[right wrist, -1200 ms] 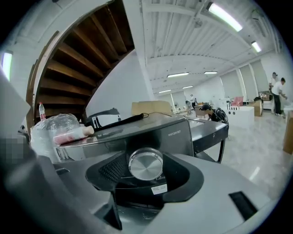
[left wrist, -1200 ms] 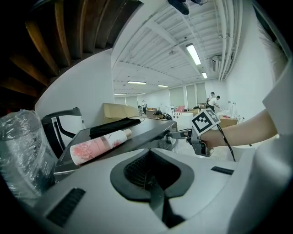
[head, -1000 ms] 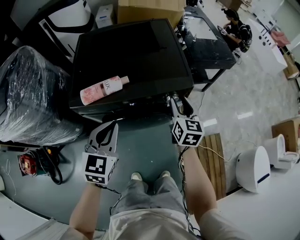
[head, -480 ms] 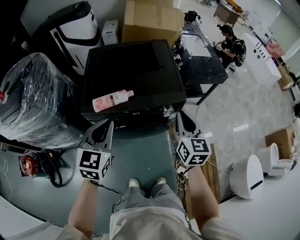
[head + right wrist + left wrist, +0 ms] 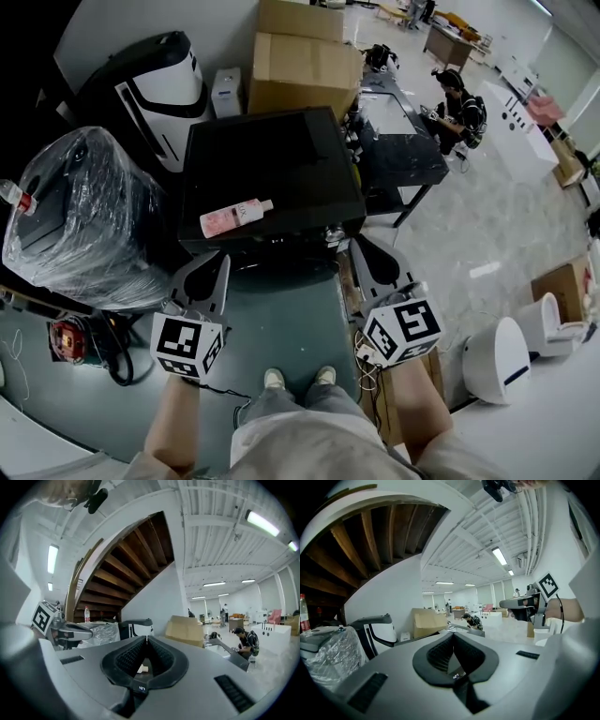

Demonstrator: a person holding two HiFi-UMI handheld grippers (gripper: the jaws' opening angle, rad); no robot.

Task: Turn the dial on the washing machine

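left tongs [image 5: 221, 261] and right tongs [image 5: 360, 244] lifted off washing machine [image 5: 272, 178] | right just clenched, left clenched, both empty | dial turn probably finished

The left gripper [image 5: 221, 258] and the right gripper [image 5: 359, 242] are grey, with black ribbed fingers [image 5: 438, 653]. Each has a white cube [image 5: 187, 345] with black square marks on it. Thin black cables [image 5: 230, 394] run off them. The person wears light grey trousers [image 5: 281, 427] and pale shoes [image 5: 274, 378].
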